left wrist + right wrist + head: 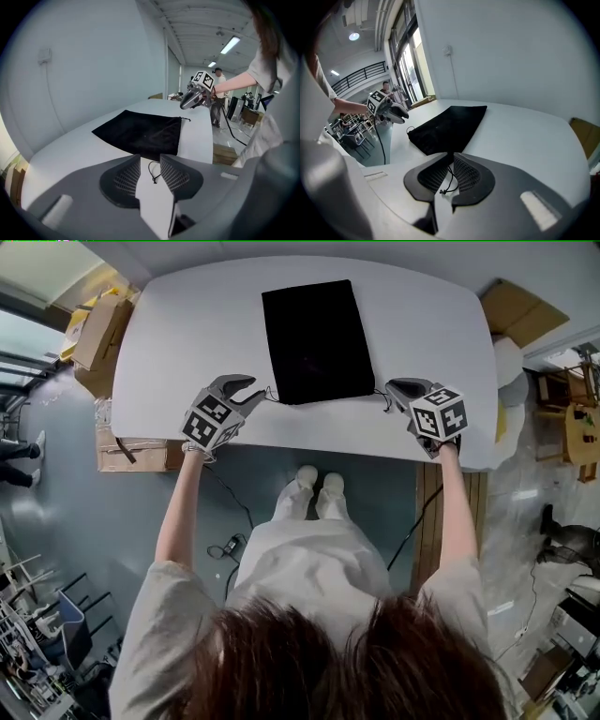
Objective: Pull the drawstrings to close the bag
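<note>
A person stands at the near edge of a white table (187,324), arms stretched forward, holding a gripper in each hand. Both grippers rest low at the table's near edge, one at each lower corner of a flat black drawstring bag (317,338).

The left gripper (150,158) has its jaws clearly apart. The left drawstring (153,171), a thin black cord with a knotted end, lies slack on the table between the ribbed pads, touching neither.

The right gripper (452,157) has its jaws only slightly apart, with a narrow gap at the tips. The right drawstring (449,180) runs through that gap and curls loosely, its knotted end free.

Beyond the grippers, the bag lies in the middle of the table, its mouth toward the person. Cardboard boxes (98,329) stand on the floor past the table's left side.
</note>
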{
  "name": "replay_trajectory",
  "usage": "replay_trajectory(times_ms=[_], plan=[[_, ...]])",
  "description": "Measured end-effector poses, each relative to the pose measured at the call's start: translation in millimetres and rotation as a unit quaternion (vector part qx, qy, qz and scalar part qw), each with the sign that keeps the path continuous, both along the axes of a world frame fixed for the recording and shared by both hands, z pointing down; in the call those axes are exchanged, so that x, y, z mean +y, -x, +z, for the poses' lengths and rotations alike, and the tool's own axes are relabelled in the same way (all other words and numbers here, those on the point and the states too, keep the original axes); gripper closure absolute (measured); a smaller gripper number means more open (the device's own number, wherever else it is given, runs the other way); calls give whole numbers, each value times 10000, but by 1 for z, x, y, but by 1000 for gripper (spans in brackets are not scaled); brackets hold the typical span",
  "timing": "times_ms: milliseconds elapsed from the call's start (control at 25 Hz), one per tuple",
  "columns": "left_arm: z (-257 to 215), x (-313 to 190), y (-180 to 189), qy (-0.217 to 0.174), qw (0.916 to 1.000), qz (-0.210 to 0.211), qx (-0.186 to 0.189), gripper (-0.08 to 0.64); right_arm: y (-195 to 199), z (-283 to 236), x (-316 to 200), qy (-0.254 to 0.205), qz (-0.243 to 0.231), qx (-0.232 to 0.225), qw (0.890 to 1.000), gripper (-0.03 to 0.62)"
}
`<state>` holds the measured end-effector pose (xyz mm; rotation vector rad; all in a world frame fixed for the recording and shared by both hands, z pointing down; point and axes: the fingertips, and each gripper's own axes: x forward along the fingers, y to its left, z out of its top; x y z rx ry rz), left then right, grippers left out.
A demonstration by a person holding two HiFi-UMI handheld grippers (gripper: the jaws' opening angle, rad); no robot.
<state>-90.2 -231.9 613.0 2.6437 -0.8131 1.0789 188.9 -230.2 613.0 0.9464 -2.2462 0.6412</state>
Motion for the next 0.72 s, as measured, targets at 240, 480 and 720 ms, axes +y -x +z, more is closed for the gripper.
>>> replay_trajectory(times_ms=[240,480,720], plan=[[11,3,-12,-199,9958,732,-509,397,1,22,10,277,-416,395,9980,475],[25,14,-26,-192,9879,1338,-766,360,0,34,15,377,-756,785,9933,419],[46,14,-29,-72,9802,1683,-1040,300,1,46,17,501,-976,1071,9882,391]])
